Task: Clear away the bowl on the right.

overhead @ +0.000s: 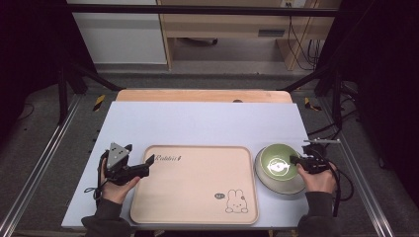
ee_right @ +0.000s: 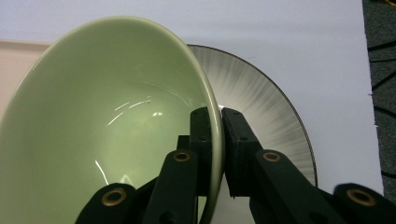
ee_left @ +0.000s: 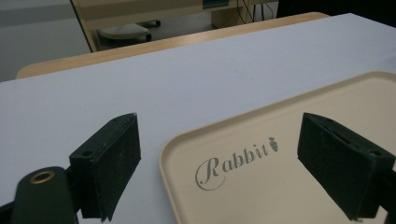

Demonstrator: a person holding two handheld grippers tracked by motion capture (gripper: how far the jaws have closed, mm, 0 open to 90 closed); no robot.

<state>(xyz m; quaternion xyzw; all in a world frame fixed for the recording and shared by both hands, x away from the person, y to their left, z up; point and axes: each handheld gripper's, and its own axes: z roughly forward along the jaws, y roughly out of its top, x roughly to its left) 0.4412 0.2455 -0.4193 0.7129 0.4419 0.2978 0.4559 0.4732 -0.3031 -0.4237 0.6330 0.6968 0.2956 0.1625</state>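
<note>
The right gripper [ee_right: 219, 116] pinches the green bowl's [ee_right: 107, 121] rim, over a grey plate [ee_right: 261, 98] beside the rabbit tray [overhead: 195, 185]. The left gripper [ee_left: 219, 154] spreads its fingers wide over the tray's corner.

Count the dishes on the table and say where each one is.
2, both right of the tray: a green bowl, pinched at its rim by the right gripper, and a grey ribbed plate beneath it. More could be hidden underneath.

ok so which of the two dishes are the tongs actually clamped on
The green bowl: the right tongs pinch its rim, one jaw inside and one outside. The grey ribbed dish beneath it is not gripped.
</note>
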